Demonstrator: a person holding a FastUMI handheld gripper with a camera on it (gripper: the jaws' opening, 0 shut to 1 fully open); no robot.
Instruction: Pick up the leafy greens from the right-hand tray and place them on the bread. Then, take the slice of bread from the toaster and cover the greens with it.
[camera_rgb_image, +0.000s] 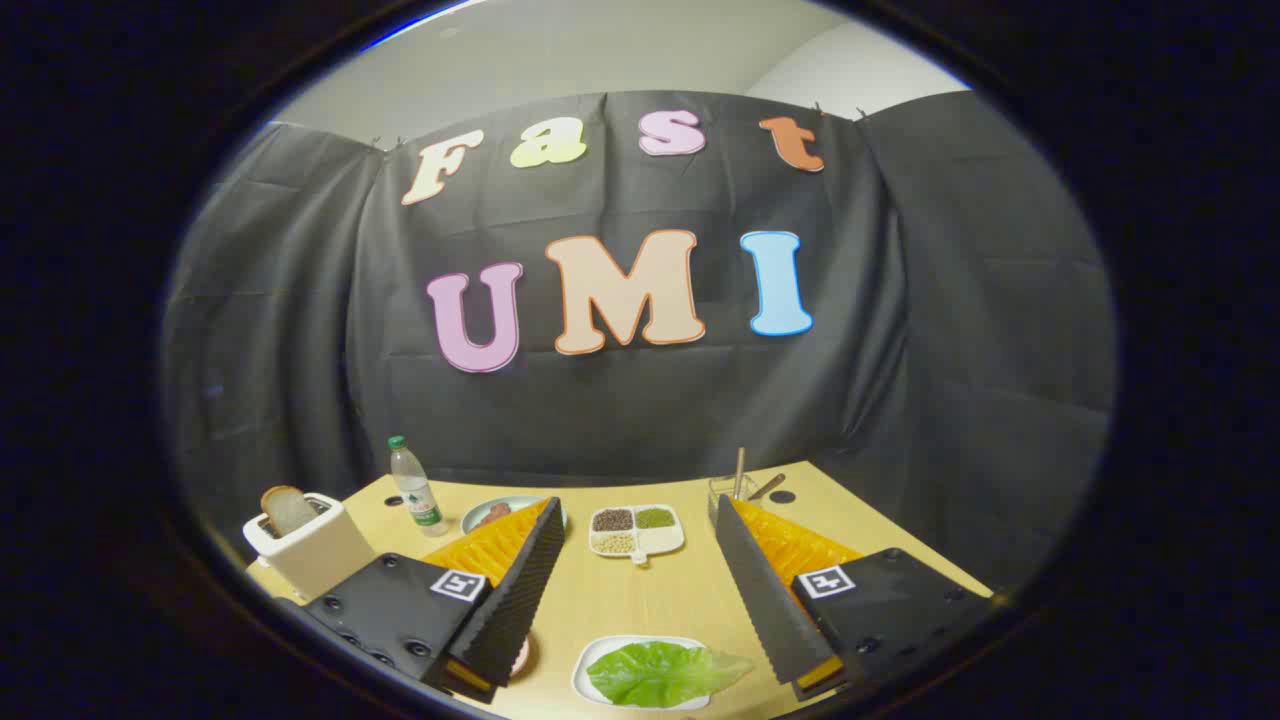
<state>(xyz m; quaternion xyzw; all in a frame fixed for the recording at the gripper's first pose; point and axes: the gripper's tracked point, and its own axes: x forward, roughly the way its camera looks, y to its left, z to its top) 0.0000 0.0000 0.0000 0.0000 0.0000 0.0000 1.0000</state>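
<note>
The gripper (640, 590) is hanging wide open over the table (640, 600), holding nothing. One leaf of greens (662, 672) is lying on one white tray (585, 668) between the fingers. One bread slice (288, 509) is standing in one toaster (312, 550). Beyond are sitting one bottle (415, 487), one plate (478, 514) and one three-part dish (636, 531).

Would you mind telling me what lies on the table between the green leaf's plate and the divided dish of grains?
In the gripper view, only bare tabletop separates the leaf's plate from the divided dish; the open gripper flanks that stretch.
</note>
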